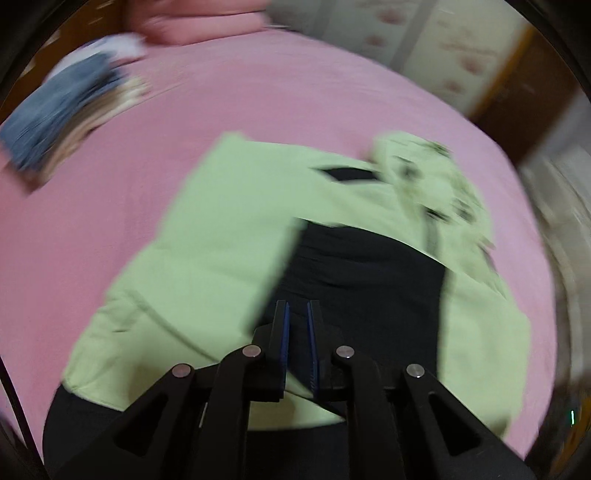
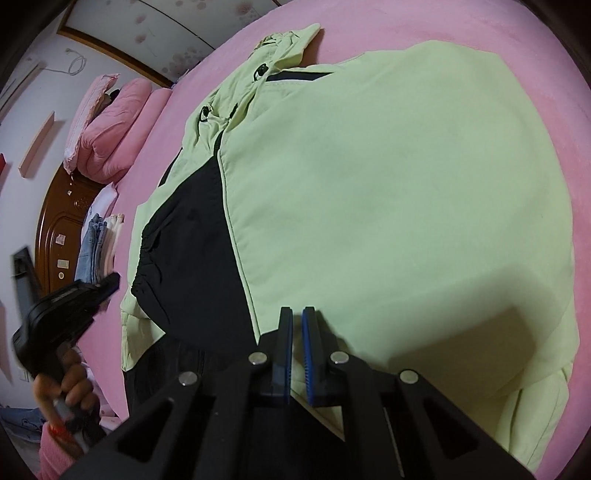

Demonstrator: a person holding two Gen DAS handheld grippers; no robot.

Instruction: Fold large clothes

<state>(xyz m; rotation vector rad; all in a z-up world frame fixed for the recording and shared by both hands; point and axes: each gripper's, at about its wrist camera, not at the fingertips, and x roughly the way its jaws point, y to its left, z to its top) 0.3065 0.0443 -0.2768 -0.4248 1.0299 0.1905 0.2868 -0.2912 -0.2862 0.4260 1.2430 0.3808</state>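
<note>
A large light-green jacket (image 1: 221, 240) (image 2: 406, 184) with black panels lies spread flat on a pink bed (image 1: 295, 92) (image 2: 546, 74), its hood at the far end. The left wrist view is motion-blurred. There my left gripper (image 1: 297, 302) hangs over the black panel near the hem, its fingers nearly together with nothing between them. The right wrist view also shows the left gripper (image 2: 110, 280), held by a hand (image 2: 74, 384) in the air beside the jacket's left edge. My right gripper (image 2: 297, 309) is shut above the green part near the hem, and it casts a shadow on the cloth.
A stack of folded clothes (image 1: 66, 122) (image 2: 98, 247), jeans among them, lies on the bed beyond the jacket's left side. Pink quilts (image 2: 110, 129) (image 1: 207, 18) are piled by a wooden headboard (image 2: 59, 214). More pink sheet lies bare around the jacket.
</note>
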